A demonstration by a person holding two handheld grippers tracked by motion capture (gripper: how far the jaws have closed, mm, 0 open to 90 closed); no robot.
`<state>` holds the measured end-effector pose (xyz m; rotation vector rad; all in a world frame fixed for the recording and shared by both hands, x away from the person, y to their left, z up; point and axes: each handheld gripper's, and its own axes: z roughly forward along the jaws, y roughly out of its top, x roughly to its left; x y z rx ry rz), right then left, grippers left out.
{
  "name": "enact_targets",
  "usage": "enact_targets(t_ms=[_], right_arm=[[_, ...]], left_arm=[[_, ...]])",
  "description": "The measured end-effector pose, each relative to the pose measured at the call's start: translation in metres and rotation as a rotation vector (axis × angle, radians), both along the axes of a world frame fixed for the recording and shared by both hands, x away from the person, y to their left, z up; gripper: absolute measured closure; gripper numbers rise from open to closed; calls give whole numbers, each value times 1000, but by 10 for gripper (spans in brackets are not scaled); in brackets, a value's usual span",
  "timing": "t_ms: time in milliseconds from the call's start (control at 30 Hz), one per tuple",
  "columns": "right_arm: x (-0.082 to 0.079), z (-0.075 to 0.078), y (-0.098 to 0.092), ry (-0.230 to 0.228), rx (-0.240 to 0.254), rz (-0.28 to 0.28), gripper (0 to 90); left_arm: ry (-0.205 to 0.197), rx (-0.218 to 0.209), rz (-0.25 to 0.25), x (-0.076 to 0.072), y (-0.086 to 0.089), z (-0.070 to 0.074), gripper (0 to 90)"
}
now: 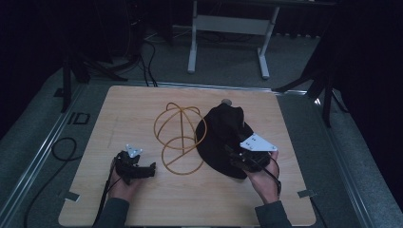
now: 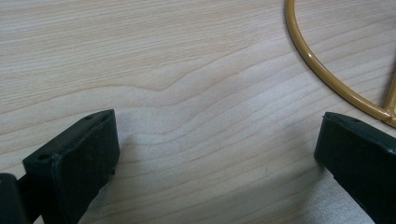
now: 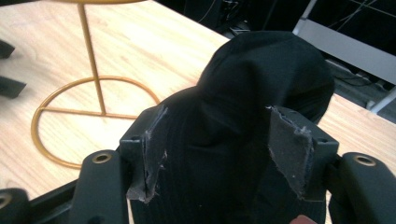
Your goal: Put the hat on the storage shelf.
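A black hat (image 1: 223,128) lies on the right half of the wooden table (image 1: 119,118), its crown bulging upward. My right gripper (image 1: 231,154) is at the hat's near edge; in the right gripper view the black hat (image 3: 266,70) fills the gap between the worn pads (image 3: 149,154), and my right gripper (image 3: 215,140) is shut on the fabric. A gold wire hat stand (image 1: 180,137) stands just left of the hat. My left gripper (image 1: 151,170) rests low on the table beside the stand's ring base (image 2: 317,65), open with bare wood between its jaws (image 2: 219,140).
The gold stand's base ring and post (image 3: 91,60) sit close on the left of the hat. A small round knob (image 1: 226,101) shows behind the hat. Beyond the table's far edge are white desk legs (image 1: 192,42), cables and dark floor.
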<state>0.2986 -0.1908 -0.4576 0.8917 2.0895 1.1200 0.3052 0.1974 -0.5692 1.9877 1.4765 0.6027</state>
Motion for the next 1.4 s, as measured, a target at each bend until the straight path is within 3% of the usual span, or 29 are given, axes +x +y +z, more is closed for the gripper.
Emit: enact_targets(t_ms=[267, 800, 1400], right_arm=[[3, -2, 1, 26, 12, -4, 377], [11, -1, -16, 105, 53, -56, 256], [31, -18, -19, 223, -5, -90, 430]], left_arm=[[0, 0, 0, 0, 0, 0, 2], [0, 0, 0, 0, 0, 0, 2], [0, 0, 0, 0, 0, 0, 3]])
